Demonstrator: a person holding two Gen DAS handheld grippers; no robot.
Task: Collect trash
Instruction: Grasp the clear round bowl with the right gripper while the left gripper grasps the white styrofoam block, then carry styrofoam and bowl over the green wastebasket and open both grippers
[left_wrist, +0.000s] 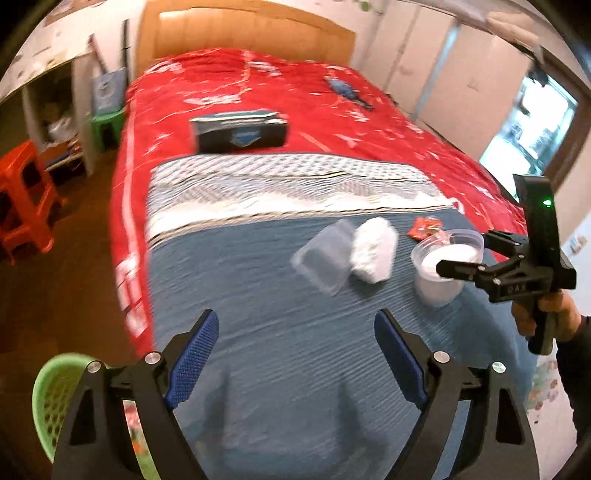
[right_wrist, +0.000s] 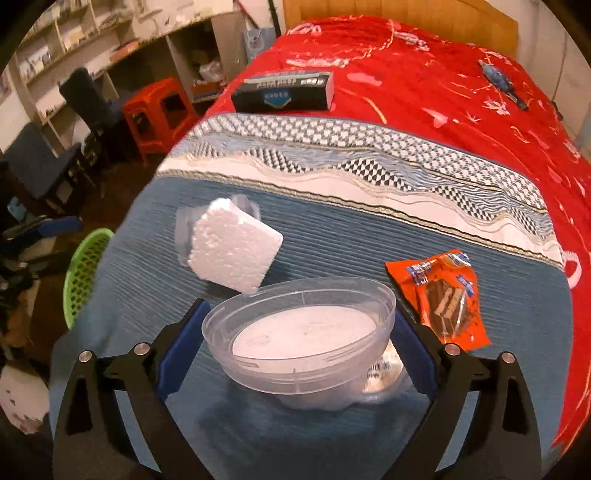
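Note:
A clear plastic tub (right_wrist: 299, 332) with white contents stands on the blue blanket; it also shows in the left wrist view (left_wrist: 445, 266). My right gripper (right_wrist: 295, 332) has its jaws around the tub's sides, touching it. A white foam block (right_wrist: 234, 245) leans on a clear plastic box (left_wrist: 323, 254); the block also shows in the left wrist view (left_wrist: 371, 249). An orange snack wrapper (right_wrist: 447, 295) lies right of the tub. My left gripper (left_wrist: 295, 354) is open and empty above the blanket, short of the foam.
A green mesh basket (right_wrist: 86, 273) stands on the floor left of the bed, also low left in the left wrist view (left_wrist: 55, 402). A dark box (left_wrist: 240, 133) and a blue object (left_wrist: 347, 90) lie on the red bedspread. Red stools (left_wrist: 24, 199) stand at left.

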